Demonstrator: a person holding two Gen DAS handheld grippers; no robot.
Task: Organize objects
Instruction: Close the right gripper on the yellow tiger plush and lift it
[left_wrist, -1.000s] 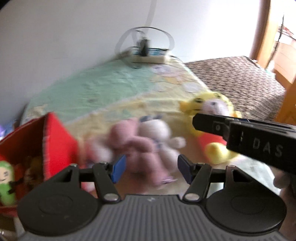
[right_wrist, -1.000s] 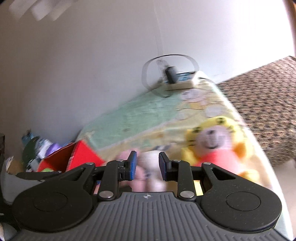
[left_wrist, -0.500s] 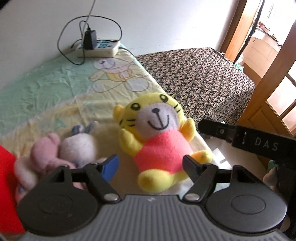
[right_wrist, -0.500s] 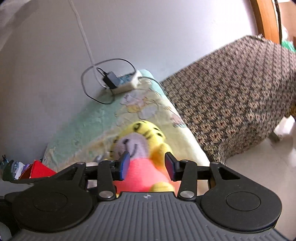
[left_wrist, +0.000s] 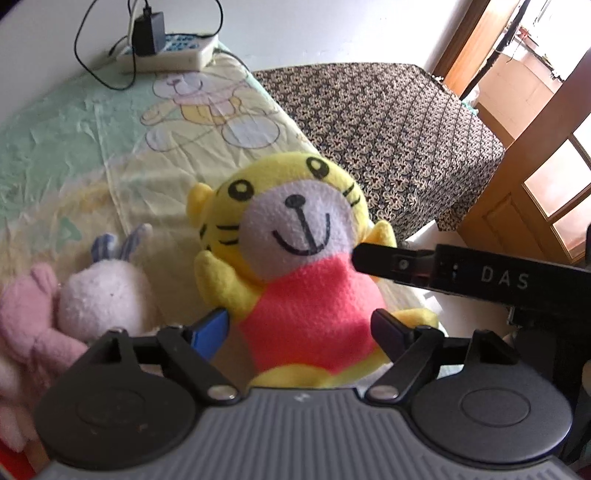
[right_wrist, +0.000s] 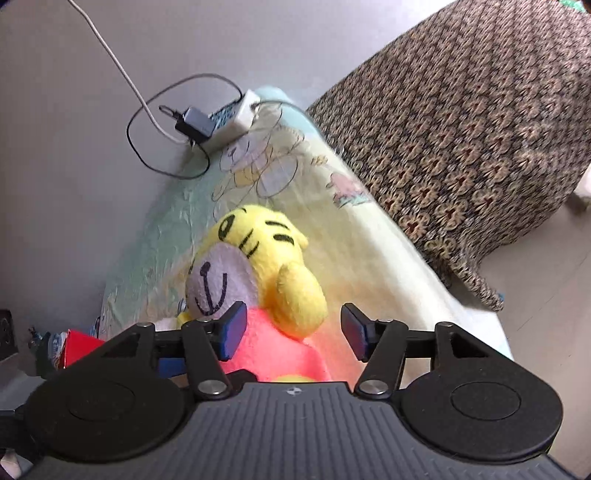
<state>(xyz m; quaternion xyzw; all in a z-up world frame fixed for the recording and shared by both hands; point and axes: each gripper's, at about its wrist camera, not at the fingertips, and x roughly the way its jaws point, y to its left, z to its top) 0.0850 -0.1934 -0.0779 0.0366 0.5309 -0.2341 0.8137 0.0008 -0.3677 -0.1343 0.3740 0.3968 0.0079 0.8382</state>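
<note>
A yellow tiger plush (left_wrist: 295, 258) in a pink shirt lies face up on the pastel bed sheet (left_wrist: 74, 129). My left gripper (left_wrist: 299, 332) straddles its body; the jaws are opening and the pads stand just beside the shirt without squeezing it. From the right, one of my right gripper's black fingers (left_wrist: 391, 258) reaches in by the tiger's arm. In the right wrist view the tiger (right_wrist: 258, 258) lies on its side, its yellow arm between the opening jaws of my right gripper (right_wrist: 293, 332); the right pad is clear of it.
A white bunny plush (left_wrist: 103, 291) and a pink plush (left_wrist: 29, 314) lie left of the tiger. A power strip (left_wrist: 166, 51) with a charger and cables sits by the wall. A brown patterned cloth (left_wrist: 388, 129) covers furniture on the right, by a wooden door (left_wrist: 535, 184). A red box (right_wrist: 77, 347) stands far left.
Both grippers swung right from the red box and pink plush, came down over the yellow tiger, and their jaws spread from nearly shut to wide.
</note>
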